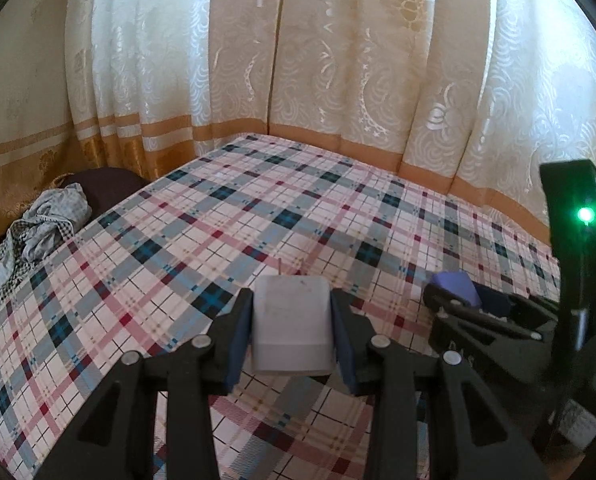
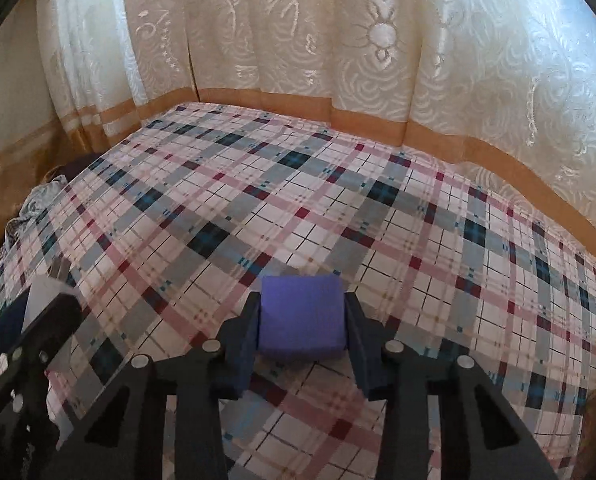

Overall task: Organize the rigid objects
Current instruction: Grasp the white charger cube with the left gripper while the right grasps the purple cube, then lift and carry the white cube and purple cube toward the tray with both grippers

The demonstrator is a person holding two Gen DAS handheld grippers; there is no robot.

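A white block point(image 1: 291, 322) sits between the pads of my left gripper point(image 1: 292, 320), which is shut on it above the plaid bedsheet point(image 1: 218, 216). In the right wrist view a purple block point(image 2: 301, 316) is clamped between the pads of my right gripper point(image 2: 302, 320), low over the sheet. The left wrist view also shows the right gripper point(image 1: 463, 300) at the right edge with the purple block point(image 1: 453, 286) in its jaws. At the left edge of the right wrist view the left gripper point(image 2: 38, 312) appears with the white block point(image 2: 46, 292) partly hidden behind its finger.
The plaid sheet point(image 2: 337, 200) covers a bed that runs to cream and tan curtains point(image 1: 298, 60) along the far side. A pile of crumpled grey cloth point(image 1: 42, 232) lies off the bed's left edge. A dark device with a green light point(image 1: 585, 216) stands at the right.
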